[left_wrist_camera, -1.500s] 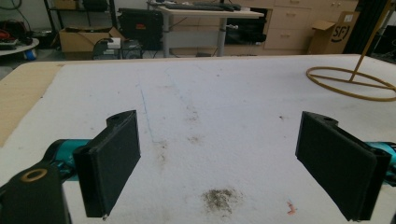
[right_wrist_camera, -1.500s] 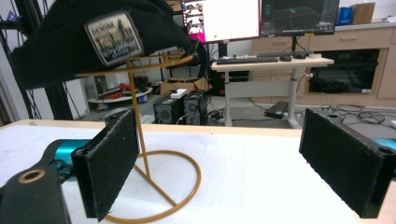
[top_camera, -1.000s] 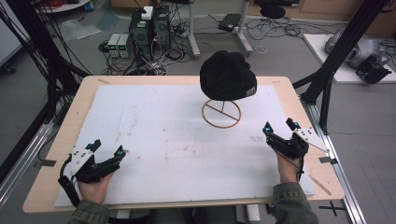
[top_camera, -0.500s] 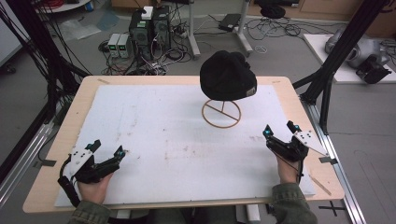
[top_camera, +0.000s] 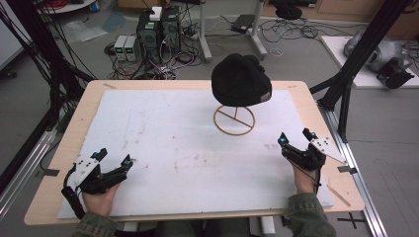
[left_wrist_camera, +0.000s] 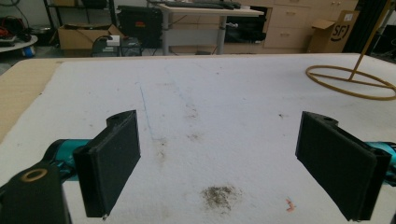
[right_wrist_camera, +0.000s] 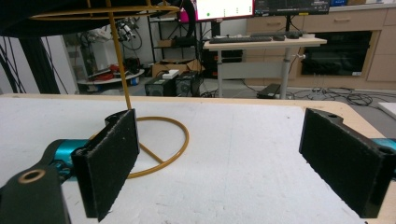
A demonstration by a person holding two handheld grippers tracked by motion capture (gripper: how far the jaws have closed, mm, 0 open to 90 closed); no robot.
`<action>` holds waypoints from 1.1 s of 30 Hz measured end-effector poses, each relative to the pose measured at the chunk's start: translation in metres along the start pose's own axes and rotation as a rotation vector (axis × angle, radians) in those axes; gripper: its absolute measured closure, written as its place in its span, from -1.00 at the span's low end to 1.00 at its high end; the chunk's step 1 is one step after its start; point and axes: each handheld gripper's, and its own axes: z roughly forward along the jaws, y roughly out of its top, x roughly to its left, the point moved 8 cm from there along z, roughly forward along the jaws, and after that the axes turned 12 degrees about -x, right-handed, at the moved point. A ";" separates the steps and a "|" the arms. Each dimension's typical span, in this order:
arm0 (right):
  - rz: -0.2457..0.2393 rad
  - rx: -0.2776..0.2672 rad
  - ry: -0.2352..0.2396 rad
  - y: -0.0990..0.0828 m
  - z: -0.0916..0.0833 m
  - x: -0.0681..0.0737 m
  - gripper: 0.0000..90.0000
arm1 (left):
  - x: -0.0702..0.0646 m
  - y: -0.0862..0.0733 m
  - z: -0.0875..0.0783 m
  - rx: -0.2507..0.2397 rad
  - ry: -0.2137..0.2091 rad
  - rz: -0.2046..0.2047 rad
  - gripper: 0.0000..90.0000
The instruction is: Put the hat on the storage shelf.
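A black knit hat (top_camera: 241, 79) sits on a gold wire stand, whose ring base (top_camera: 234, 120) rests on the white mat at the back centre. My left gripper (top_camera: 116, 156) lies near the front left edge, open and holding nothing. Its view shows the jaws wide apart (left_wrist_camera: 219, 163) over stained mat, with the ring base (left_wrist_camera: 350, 81) far off to the right. At the front right, my right gripper (top_camera: 294, 136) is open and holding nothing, a short way to the right of the stand. Its view (right_wrist_camera: 219, 163) shows the ring (right_wrist_camera: 180, 135), the pole (right_wrist_camera: 119, 60) and the hat's underside (right_wrist_camera: 28, 14).
The white mat (top_camera: 188, 128) covers most of a wooden table (top_camera: 79, 118). Black frame posts (top_camera: 346, 84) stand at the right corner. Computers and cables (top_camera: 158, 29) lie on the floor beyond the far edge.
The right gripper has drifted very slightly toward the near edge. The left gripper and the hat have not moved.
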 end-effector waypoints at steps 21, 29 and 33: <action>0.010 -0.001 0.002 0.001 -0.003 0.000 -0.75 | -0.001 0.000 -0.001 0.001 -0.006 -0.001 -0.69; 0.015 0.005 0.004 -0.001 -0.003 -0.001 -0.75 | -0.002 0.000 -0.001 0.001 -0.007 0.000 -0.69; 0.017 0.004 0.002 -0.001 -0.004 -0.001 -0.75 | -0.002 0.000 -0.001 0.004 -0.008 0.000 -0.69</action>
